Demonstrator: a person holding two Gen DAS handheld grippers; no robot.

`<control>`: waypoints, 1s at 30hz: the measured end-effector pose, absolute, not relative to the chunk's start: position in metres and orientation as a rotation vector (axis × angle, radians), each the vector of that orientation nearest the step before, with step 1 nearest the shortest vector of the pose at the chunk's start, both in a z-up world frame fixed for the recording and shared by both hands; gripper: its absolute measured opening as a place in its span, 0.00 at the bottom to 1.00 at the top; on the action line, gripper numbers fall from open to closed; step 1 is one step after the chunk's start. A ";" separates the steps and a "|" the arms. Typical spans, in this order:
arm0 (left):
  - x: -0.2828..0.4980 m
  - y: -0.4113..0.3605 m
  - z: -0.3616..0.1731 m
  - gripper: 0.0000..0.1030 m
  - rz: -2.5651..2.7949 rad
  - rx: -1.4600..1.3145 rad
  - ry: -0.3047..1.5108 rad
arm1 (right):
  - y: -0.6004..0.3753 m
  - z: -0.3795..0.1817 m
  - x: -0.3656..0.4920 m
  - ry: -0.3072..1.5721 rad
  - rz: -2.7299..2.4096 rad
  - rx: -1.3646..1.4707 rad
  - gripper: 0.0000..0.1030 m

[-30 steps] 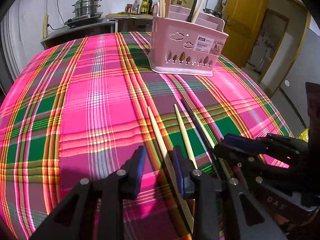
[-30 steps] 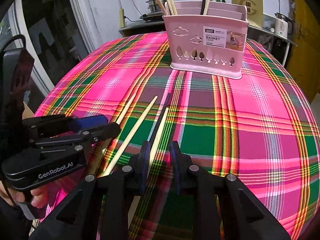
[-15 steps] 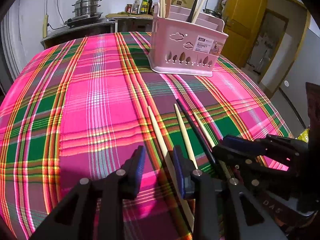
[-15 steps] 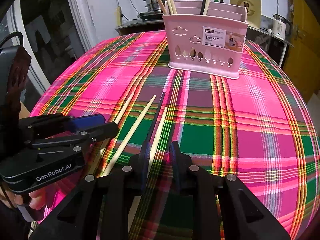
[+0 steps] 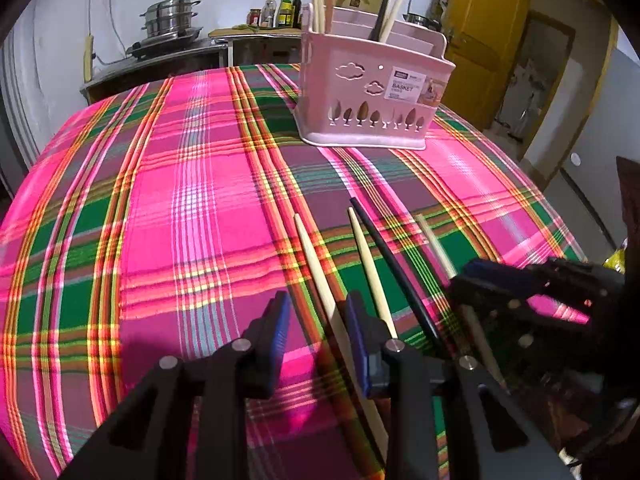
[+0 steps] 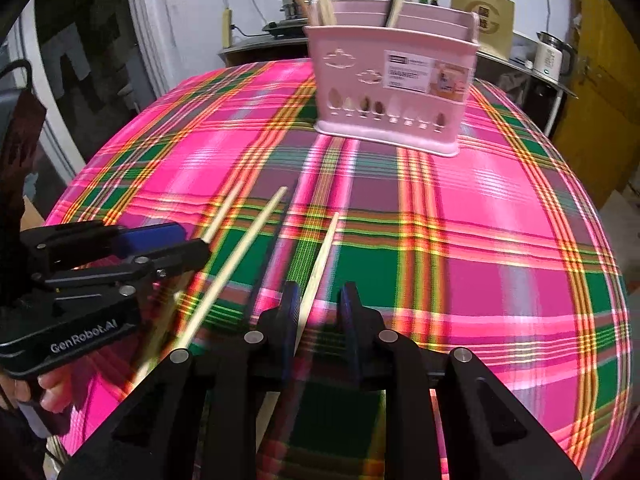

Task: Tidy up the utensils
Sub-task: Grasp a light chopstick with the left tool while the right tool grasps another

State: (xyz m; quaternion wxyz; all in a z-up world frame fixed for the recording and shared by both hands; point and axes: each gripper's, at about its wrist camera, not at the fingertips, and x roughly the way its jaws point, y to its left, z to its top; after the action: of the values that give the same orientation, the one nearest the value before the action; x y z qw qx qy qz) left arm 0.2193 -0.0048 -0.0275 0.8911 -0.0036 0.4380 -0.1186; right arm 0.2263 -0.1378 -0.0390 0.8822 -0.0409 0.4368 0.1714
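Observation:
Several chopsticks lie on the plaid tablecloth: pale wooden ones [image 5: 320, 276] [image 5: 370, 264] [image 5: 434, 244] and a black one [image 5: 400, 276]. My left gripper [image 5: 316, 324] is open, its jaws on either side of the leftmost wooden chopstick. My right gripper [image 6: 318, 304] is open, with a wooden chopstick [image 6: 320, 252] between its jaws; that view is blurred and I cannot tell if it is gripped. It also shows at the right of the left wrist view [image 5: 516, 280]. The pink utensil basket [image 5: 372, 92] [image 6: 394, 88] stands at the far side and holds several chopsticks.
A counter with a steel steamer pot [image 5: 170, 20] and bottles [image 5: 286, 10] stands behind the table. A yellow door [image 5: 484, 36] is at the right. A kettle [image 6: 552, 56] sits on a shelf. The table [image 5: 160, 200] drops away at its rounded edges.
The right gripper has swung and risen; its view is now blurred and the black chopstick no longer lies between its jaws. The left gripper has barely moved.

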 end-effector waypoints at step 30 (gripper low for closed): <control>0.264 -0.014 -0.027 0.16 -0.256 0.004 0.935 | -0.146 -0.037 0.285 0.932 0.338 -0.145 0.09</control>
State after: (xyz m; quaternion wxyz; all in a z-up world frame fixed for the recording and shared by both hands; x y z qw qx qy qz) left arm 0.2635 -0.0135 -0.0272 0.8848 0.0017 0.4494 -0.1230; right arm 0.2853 -0.1461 -0.0369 0.8772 -0.0696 0.4465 0.1619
